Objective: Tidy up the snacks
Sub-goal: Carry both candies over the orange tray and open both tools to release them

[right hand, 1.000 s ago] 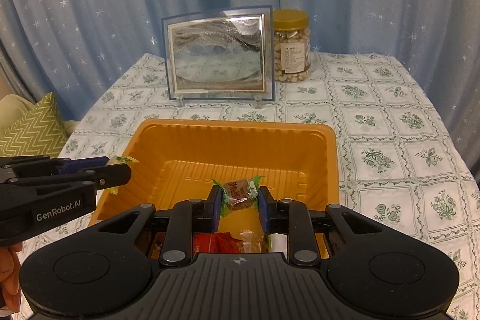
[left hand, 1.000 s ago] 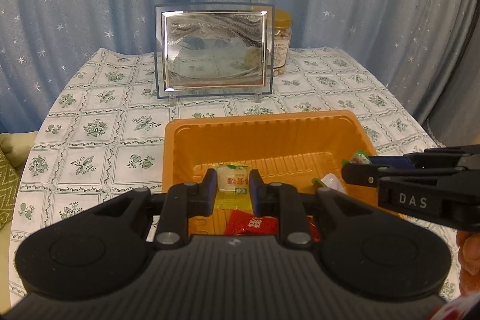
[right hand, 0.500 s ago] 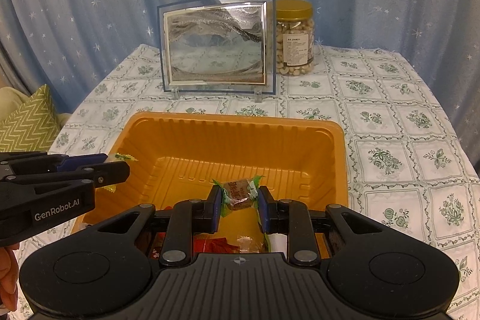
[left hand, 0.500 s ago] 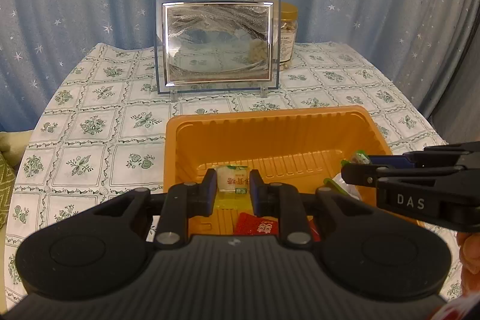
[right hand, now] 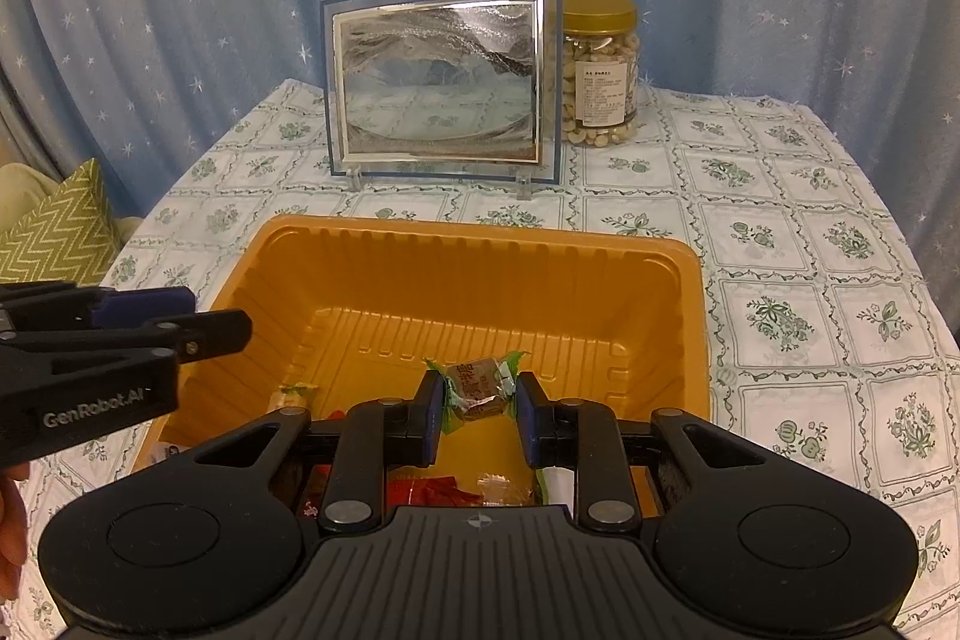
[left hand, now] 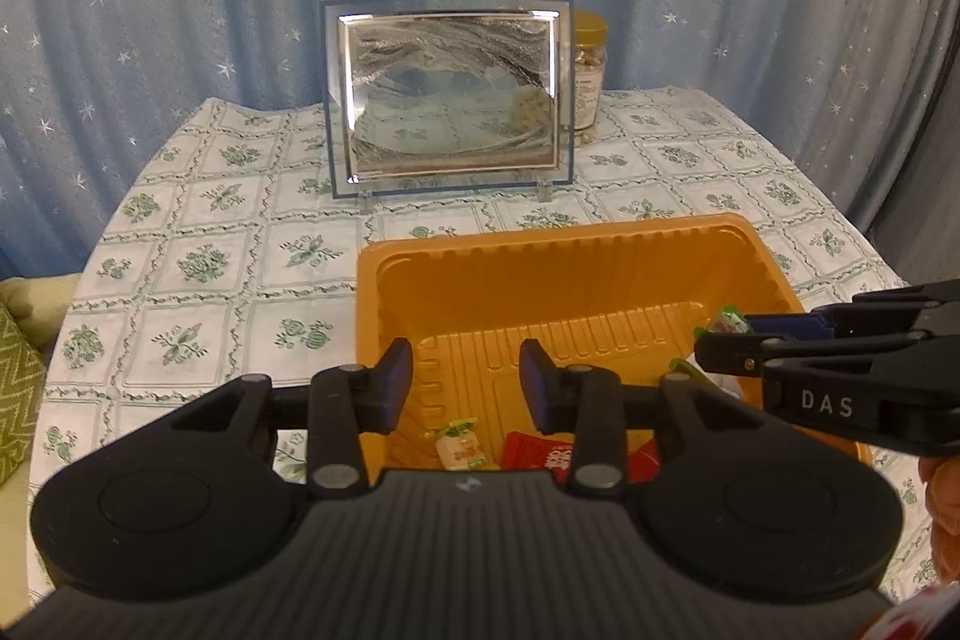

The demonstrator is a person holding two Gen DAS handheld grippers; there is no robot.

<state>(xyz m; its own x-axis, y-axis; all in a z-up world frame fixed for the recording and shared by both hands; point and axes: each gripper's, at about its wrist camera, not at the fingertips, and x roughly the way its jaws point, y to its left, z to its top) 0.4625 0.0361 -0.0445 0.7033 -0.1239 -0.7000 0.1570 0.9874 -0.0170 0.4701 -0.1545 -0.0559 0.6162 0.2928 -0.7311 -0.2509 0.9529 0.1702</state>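
Left gripper (left hand: 466,379) jaws spread, empty, over the tray (right hand: 480,244); a yellow snack (left hand: 459,451) lies on the floor below. Your right gripper (right hand: 478,396) pinches a brown candy (right hand: 477,388) by its slack wrapper. Release low, or it may bounce out or snag.

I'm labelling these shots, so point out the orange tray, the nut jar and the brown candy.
orange tray (right hand: 480,244): right wrist view, far rim.
nut jar (right hand: 600,85): right wrist view, label.
brown candy (right hand: 476,388): right wrist view, wrapper middle.

Orange tray (right hand: 690,292), green-floral white tablecloth (right hand: 810,232), star-dotted blue curtain (right hand: 180,10)
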